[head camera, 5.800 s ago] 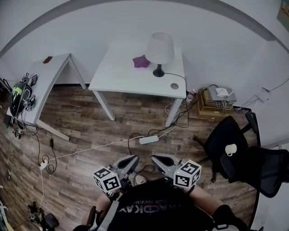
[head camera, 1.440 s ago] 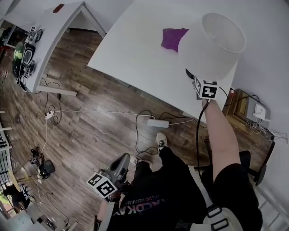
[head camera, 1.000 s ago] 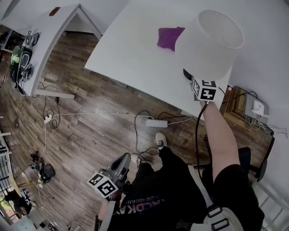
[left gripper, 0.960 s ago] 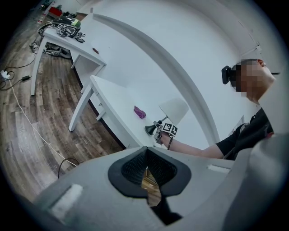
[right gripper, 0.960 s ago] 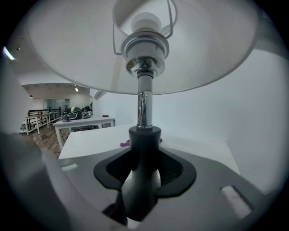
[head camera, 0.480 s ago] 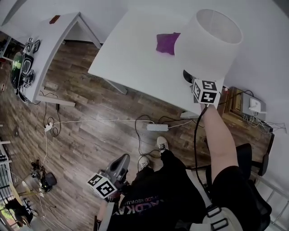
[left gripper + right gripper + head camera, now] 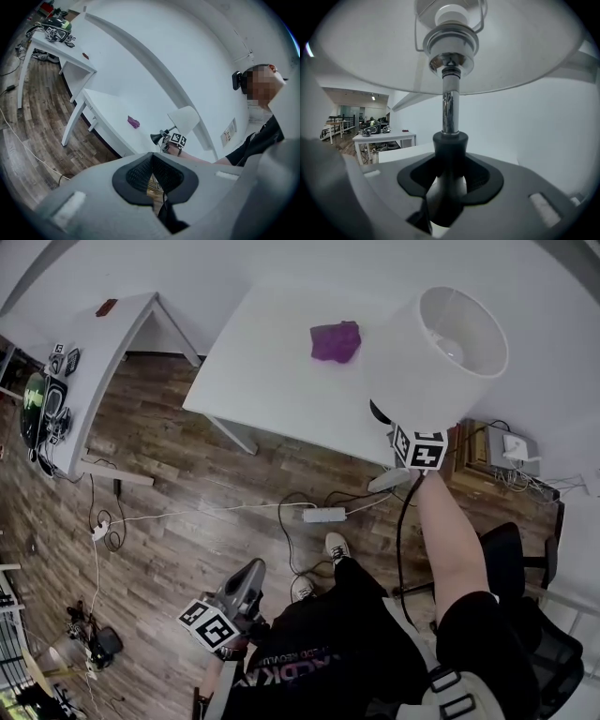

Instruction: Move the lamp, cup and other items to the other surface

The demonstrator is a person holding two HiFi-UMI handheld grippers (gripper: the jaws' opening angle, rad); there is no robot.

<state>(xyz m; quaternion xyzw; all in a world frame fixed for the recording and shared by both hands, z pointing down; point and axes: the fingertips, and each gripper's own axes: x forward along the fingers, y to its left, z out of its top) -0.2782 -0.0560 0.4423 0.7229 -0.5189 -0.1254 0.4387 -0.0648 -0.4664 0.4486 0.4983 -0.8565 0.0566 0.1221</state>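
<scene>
The lamp hangs off the white table (image 7: 267, 371), its white shade (image 7: 441, 352) tilted toward me. My right gripper (image 7: 386, 423) is shut on the lamp's black base neck (image 7: 449, 157), below the chrome stem (image 7: 450, 110) and the shade (image 7: 384, 56). The black cord (image 7: 403, 521) trails down along the arm. A purple item (image 7: 334, 340) lies on the table behind the lamp. My left gripper (image 7: 251, 576) hangs low by my lap, jaws shut with nothing in them. From the left gripper (image 7: 151, 157) view, the lamp (image 7: 185, 119) and purple item (image 7: 133, 123) show far off.
A second white table (image 7: 103, 352) to the left carries headsets and cables at its near end. A power strip (image 7: 323, 515) and loose wires lie on the wood floor. A black office chair (image 7: 511, 559) stands at the right, near a low shelf of devices (image 7: 511, 451).
The right gripper has risen with the lamp, which now tilts more toward me and is off the tabletop. Left gripper stays low near my lap.
</scene>
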